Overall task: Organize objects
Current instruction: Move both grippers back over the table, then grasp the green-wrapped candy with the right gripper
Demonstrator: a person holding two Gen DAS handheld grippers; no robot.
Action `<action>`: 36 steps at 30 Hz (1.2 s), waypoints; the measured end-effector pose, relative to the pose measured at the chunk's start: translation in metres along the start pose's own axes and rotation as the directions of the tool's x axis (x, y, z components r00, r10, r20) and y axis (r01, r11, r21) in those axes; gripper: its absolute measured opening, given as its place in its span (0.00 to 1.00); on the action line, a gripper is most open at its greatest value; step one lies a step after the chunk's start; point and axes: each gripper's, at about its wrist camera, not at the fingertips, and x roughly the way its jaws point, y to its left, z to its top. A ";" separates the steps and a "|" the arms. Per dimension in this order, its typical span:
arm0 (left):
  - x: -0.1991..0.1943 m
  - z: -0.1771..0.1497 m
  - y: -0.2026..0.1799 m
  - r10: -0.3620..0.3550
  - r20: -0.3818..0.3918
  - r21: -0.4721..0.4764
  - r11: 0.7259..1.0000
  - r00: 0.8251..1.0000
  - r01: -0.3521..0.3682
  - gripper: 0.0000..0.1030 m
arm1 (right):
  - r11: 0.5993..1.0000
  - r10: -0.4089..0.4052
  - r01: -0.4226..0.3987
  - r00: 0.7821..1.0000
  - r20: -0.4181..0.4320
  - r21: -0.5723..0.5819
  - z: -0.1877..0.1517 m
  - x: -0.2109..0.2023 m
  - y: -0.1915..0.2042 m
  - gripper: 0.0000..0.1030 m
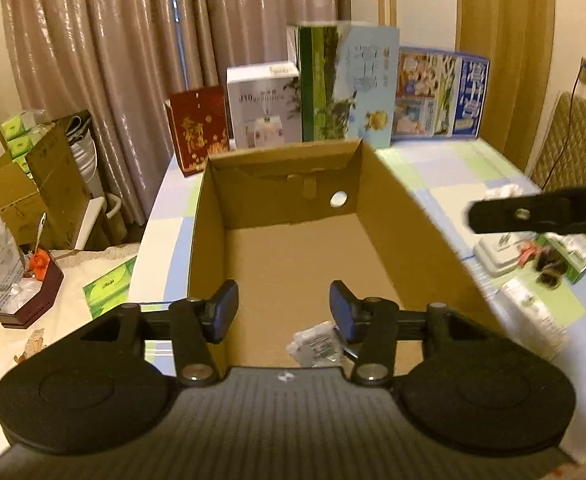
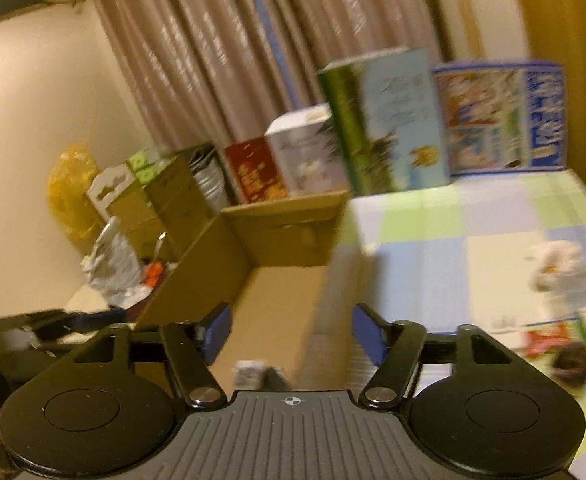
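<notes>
Blue-padded and black-framed, the left gripper (image 1: 284, 306) hangs over the near end of an open cardboard box (image 1: 389, 216); we find its jaws spread apart with nothing pressed between the pads. Just below its right finger, on the box floor, lies a small clear-wrapped packet (image 1: 317, 344), free of the pads. We note no other item inside the box, which stands on a table covered with a checked cloth (image 1: 445, 168) in green, pale blue and cream.

From its own blurred view, the right gripper (image 2: 291, 334) also stands with jaws spread and empty, poised over the box's right wall (image 2: 333, 320), with the packet (image 2: 249, 372) visible low between its fingers. In the left view its dark finger (image 1: 533, 214) reaches in from the right edge, above the table beside the box.

Further right on the cloth we record several loose small packages (image 1: 549, 264), too blurred to identify. Behind the box a row of upright printed cartons (image 1: 353, 88) stands against a beige curtain (image 1: 133, 40).
</notes>
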 end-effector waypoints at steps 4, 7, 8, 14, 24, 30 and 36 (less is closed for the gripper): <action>-0.033 0.002 -0.018 -0.017 0.049 -0.023 1.000 0.999 0.018 0.50 | 0.994 -0.106 0.107 0.994 0.040 -0.026 -0.027 -0.056 -0.021 0.82; -0.060 0.003 -0.040 -0.042 0.087 -0.027 0.999 0.995 0.044 0.57 | 0.984 -0.174 0.174 0.984 0.037 -0.021 -0.050 -0.090 -0.040 0.86; -0.067 0.002 -0.049 -0.056 0.095 -0.025 0.998 0.994 0.058 0.61 | 0.980 -0.196 0.196 0.980 0.033 -0.016 -0.058 -0.102 -0.048 0.86; -0.098 -0.012 -0.113 -0.159 0.098 -0.008 0.987 0.982 0.160 0.70 | 0.955 -0.294 0.294 0.956 -0.002 0.024 -0.096 -0.149 -0.089 0.88; -0.084 -0.046 -0.203 -0.242 -0.011 0.019 0.970 0.970 0.242 0.88 | 0.930 -0.364 0.365 0.931 -0.026 0.037 -0.118 -0.172 -0.137 0.88; -0.055 -0.055 -0.226 -0.222 -0.048 0.036 0.974 0.974 0.223 0.94 | 0.931 -0.363 0.364 0.930 -0.057 0.010 -0.117 -0.146 -0.158 0.88; -0.021 -0.060 -0.239 -0.189 -0.085 0.033 0.981 0.978 0.192 0.94 | 0.932 -0.362 0.363 0.927 -0.097 -0.008 -0.116 -0.114 -0.180 0.72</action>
